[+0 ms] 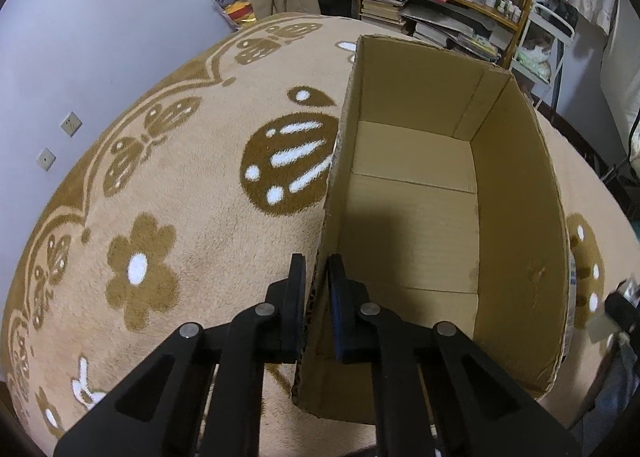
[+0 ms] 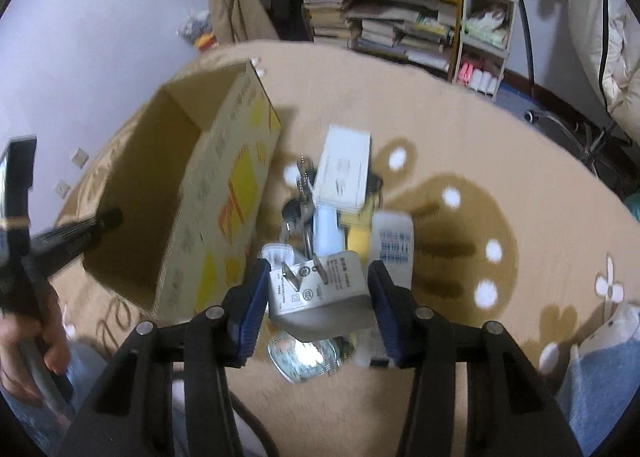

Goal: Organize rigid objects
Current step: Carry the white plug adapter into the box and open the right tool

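Right gripper (image 2: pixel 318 297) clamps the grey charger (image 2: pixel 320 293), prongs tilted up-left; left gripper (image 1: pixel 318 297) pinches the empty cardboard box (image 1: pixel 516 193) wall.

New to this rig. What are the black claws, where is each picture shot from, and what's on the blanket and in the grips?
There is no robot here. A person holds a two-finger gripper in each hand, and a fisheye camera on each one looks forward along its fingers, so the black claws at the bottom of each picture are that gripper's own fingers.

The left wrist view shows the left gripper shut on the near wall of an open cardboard box that looks empty inside. The box stands on a tan blanket with brown flowers and butterflies.

The right wrist view shows the right gripper shut on a white plug-in power adapter, with its prongs facing the camera. Beyond it lies a blurred pile: a white flat box, some keys and a white bottle. At the far left of that view a hand holds the other gripper at the box.
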`<state>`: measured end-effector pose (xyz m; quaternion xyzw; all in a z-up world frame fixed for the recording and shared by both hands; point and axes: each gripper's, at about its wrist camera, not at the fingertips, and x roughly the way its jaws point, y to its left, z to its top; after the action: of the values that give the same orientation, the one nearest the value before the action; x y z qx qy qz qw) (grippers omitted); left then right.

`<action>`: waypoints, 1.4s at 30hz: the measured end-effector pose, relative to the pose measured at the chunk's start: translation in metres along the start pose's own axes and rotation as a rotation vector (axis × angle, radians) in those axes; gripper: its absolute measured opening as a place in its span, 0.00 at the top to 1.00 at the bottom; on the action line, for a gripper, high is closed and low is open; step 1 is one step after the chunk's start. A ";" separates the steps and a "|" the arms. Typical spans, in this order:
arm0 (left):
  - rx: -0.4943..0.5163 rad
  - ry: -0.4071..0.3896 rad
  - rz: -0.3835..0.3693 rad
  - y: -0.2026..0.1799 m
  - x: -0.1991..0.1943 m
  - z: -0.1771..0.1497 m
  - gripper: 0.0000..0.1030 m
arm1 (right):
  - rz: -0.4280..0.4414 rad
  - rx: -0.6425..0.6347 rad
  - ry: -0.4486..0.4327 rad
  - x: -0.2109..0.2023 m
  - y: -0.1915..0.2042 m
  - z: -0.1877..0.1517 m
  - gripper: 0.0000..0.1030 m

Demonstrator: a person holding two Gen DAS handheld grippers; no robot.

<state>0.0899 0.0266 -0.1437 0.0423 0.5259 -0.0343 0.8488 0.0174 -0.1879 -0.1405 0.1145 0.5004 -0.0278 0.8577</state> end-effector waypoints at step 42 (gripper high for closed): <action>-0.017 -0.004 0.020 -0.002 0.004 0.002 0.88 | 0.192 -0.081 -0.198 0.017 0.080 0.057 0.48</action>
<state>0.0930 0.0245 -0.1463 0.0403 0.5240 -0.0217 0.8505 0.0871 -0.1222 -0.1147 0.1241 0.4007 0.0636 0.9055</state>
